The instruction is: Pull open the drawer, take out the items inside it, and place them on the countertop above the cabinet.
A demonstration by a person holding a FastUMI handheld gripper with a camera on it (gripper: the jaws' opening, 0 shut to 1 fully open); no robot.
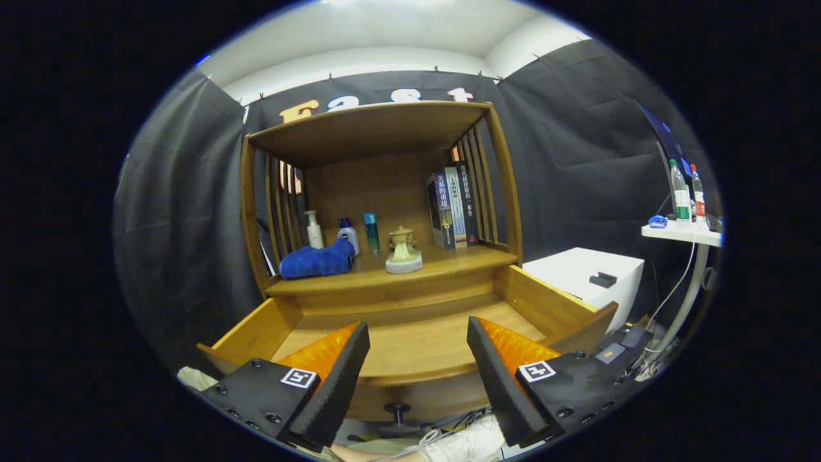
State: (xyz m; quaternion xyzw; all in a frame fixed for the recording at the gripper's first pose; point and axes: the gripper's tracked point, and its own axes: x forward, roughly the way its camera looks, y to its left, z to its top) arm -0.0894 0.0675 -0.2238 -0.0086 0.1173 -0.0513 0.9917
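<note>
Gripper (418, 333) with black ridged fingers stood apart, empty, above pulled-out wooden drawer (417, 350). Drawer floor bare between fingers. Dark round knob (397, 409) at 6 o'clock from fingers. Countertop (449, 260) at 12 o'clock carried folded blue towel (315, 262), three bottles, ceramic lidded pot (403, 251), upright books (453, 206).

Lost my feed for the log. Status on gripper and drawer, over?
Gripper open, holding nothing, above the drawer. Drawer pulled out, its visible floor bare. Blue towel and ceramic pot on the countertop.
</note>
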